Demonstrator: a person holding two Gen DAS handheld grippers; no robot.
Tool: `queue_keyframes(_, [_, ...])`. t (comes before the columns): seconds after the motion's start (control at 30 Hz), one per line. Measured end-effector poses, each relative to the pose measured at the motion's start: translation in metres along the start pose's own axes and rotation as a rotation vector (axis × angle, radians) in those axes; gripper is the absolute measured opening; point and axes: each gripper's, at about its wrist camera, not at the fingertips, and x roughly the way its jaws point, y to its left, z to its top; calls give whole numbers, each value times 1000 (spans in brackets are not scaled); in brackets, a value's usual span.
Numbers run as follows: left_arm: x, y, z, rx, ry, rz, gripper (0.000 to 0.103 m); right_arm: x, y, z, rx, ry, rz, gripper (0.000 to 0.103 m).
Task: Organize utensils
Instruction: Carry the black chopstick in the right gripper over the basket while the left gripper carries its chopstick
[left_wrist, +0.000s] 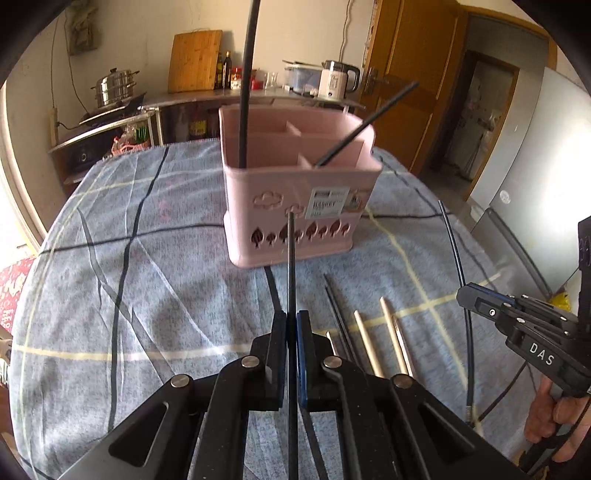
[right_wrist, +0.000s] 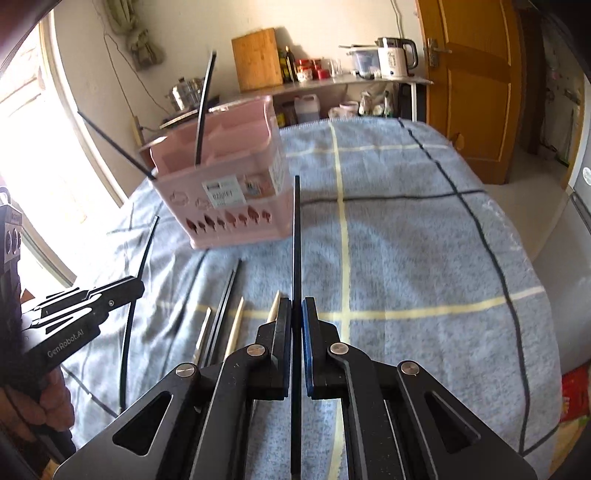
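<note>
- While the blue plaid tablecloth (left_wrist: 129, 295) covers the whole table, the pink utensil caddy (left_wrist: 295, 206) stands on it at about twelve o'clock from the left gripper and eleven o'clock from the right one.
- Already inside the caddy are two black chopsticks: one upright chopstick (left_wrist: 245, 85) in the left compartment, and one leaning chopstick (left_wrist: 365, 125) in a right-hand compartment, tilted toward two o'clock in the left wrist view.
- The left gripper (left_wrist: 291, 321) is pinched narrow on a black chopstick (left_wrist: 291, 258) whose tip points toward the caddy front at twelve o'clock.
- The right gripper (right_wrist: 296, 306) is likewise clamped on another black chopstick (right_wrist: 296, 229), which points to twelve o'clock, the caddy lying off to its eleven.
- Left on the cloth, between the two grippers, lie loose black chopsticks (left_wrist: 338, 310) and pale wooden chopsticks (left_wrist: 391, 332), with what looks like a metal one beside them; the exact count is unclear.
- Judged from this, the sorting is partly done: two sticks stowed, two in hand, several to collect.
</note>
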Motion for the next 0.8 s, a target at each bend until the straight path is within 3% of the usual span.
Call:
queue_keyframes(0.47, [-57,-1,41,12,-156,-41,5,-42,2,33,-18,-141,21,5])
queue_keyframes(0.8, [-70,2,45,4,-176,-45,5,-55,9,38,-42,-180,36,5])
